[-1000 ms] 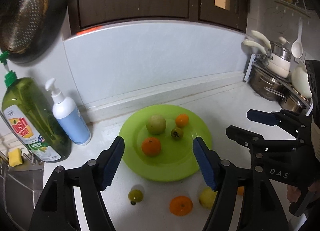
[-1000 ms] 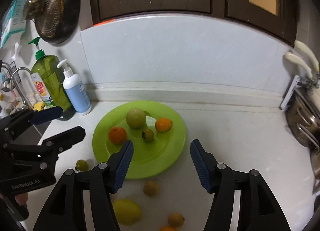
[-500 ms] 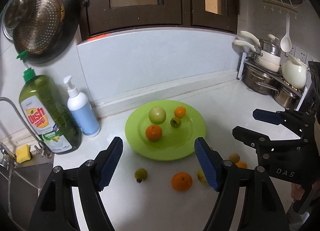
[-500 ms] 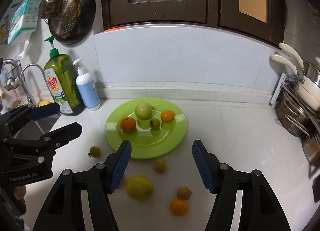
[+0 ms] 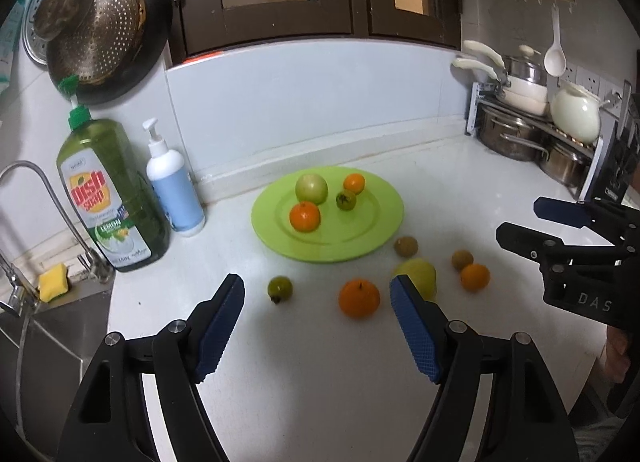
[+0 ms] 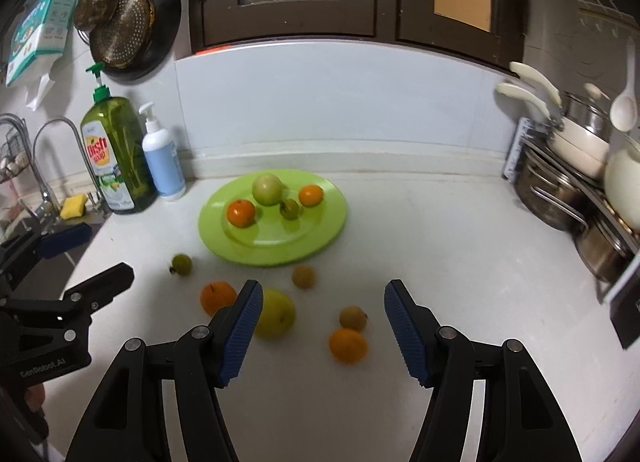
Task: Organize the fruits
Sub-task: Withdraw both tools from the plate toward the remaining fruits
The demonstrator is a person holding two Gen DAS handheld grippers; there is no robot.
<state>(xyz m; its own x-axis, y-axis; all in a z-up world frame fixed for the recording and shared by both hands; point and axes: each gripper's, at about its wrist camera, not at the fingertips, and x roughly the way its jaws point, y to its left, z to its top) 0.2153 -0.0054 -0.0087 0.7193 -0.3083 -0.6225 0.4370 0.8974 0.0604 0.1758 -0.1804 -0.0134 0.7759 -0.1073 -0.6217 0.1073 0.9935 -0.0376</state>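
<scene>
green plate (image 5: 276, 228) sits on the white bench (image 5: 320, 382) near the back wall, carrying four fruits: pale green apple (image 5: 311, 188), larger orange (image 5: 305, 216), small orange (image 5: 354, 183), dark green fruit (image 5: 345, 200). six fruits lie loose on the bench in front of the plate: small green fruit (image 5: 279, 289), big orange (image 5: 359, 298), yellow-green pear-like fruit (image 5: 420, 274), two brown fruits (image 5: 406, 246) (image 5: 462, 259), orange (image 5: 475, 277).

change over the last second: both views have pulled back and up from the plate, so the whole loose group is now in sight. left tool (image 5: 318, 326) spread, holding nothing. right tool (image 6: 323, 326) spread, holding nothing; also seen at the right edge of the left view (image 5: 520, 222).

judgement: one placement cycle looks finished; next pick likely from the loose group. round fruit may roll when nudged.

dish soap bottle (image 5: 108, 190) and pump bottle (image 5: 172, 186) stand left of the plate.
</scene>
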